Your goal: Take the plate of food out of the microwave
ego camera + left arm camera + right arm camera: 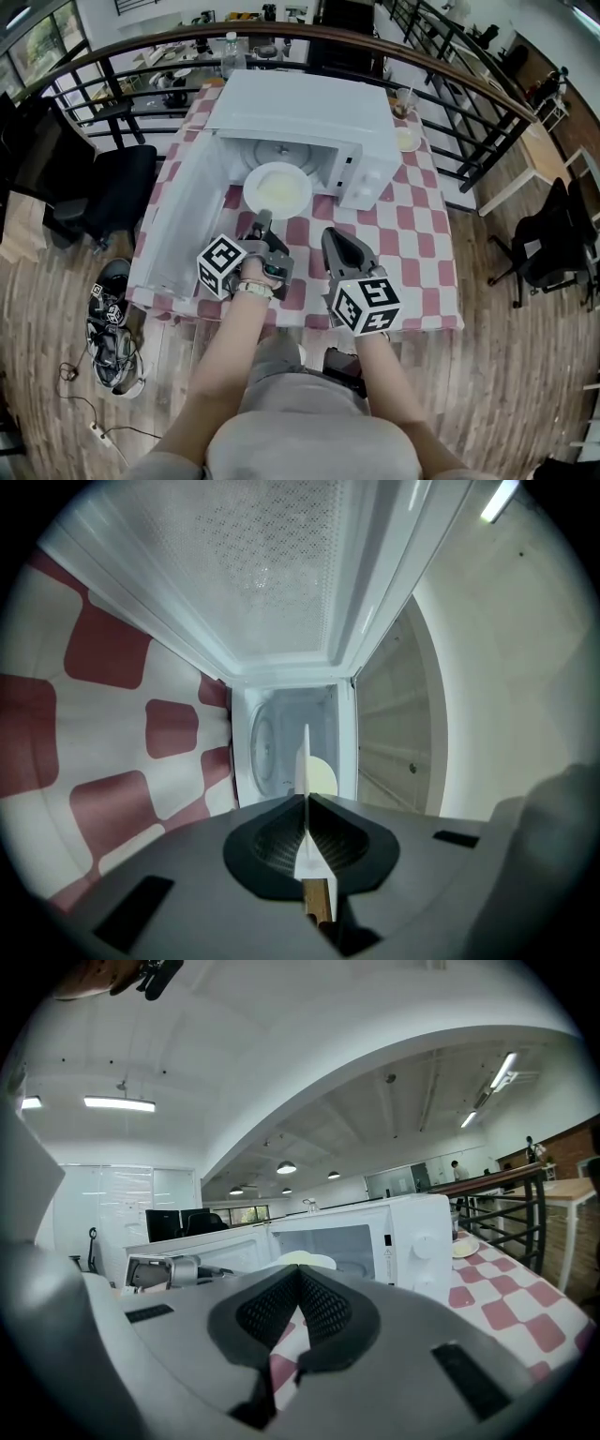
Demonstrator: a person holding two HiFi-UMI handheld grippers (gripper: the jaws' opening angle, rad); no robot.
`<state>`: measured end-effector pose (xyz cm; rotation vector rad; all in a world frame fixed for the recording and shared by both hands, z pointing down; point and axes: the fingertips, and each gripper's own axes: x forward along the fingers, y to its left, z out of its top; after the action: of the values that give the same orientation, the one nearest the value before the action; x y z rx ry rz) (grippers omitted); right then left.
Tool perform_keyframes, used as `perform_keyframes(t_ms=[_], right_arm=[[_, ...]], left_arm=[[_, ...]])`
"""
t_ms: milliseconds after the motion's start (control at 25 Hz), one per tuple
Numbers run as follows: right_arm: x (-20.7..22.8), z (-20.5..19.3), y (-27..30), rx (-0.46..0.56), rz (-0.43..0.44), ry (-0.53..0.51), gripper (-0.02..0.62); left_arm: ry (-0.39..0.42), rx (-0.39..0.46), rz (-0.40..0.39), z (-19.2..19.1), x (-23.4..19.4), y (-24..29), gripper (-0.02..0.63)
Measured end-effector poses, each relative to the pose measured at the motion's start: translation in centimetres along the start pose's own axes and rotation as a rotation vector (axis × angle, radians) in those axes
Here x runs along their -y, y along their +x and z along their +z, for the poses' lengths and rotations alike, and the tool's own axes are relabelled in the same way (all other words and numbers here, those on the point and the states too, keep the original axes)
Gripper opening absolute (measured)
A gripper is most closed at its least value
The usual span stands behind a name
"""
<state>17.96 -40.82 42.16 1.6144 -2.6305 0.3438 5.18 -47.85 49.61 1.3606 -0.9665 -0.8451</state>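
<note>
Your left gripper [262, 225] is clamped on the near rim of the plate of food [277, 189], now at the open microwave's [309, 117] mouth, while your right gripper [333, 242] is closed and empty beside it; next, probably draw the plate out level.

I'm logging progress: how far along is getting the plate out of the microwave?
Done: the microwave is open and the left gripper is shut on the plate rim. In hand: the plate is partly out of the opening. Left: clear it and set it on the table. The right gripper is shut, empty.
</note>
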Motion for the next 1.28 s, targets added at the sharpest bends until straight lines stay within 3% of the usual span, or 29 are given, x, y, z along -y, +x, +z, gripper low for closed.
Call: perform_keyframes(t_ms=[1280], right_arm=[[-2.5, 4.0, -1.3, 0.046, -0.085, -0.044, 0.025]], left_arm=[[0.054, -0.097, -0.097, -2.6, 8.1, -4.1, 0.015]])
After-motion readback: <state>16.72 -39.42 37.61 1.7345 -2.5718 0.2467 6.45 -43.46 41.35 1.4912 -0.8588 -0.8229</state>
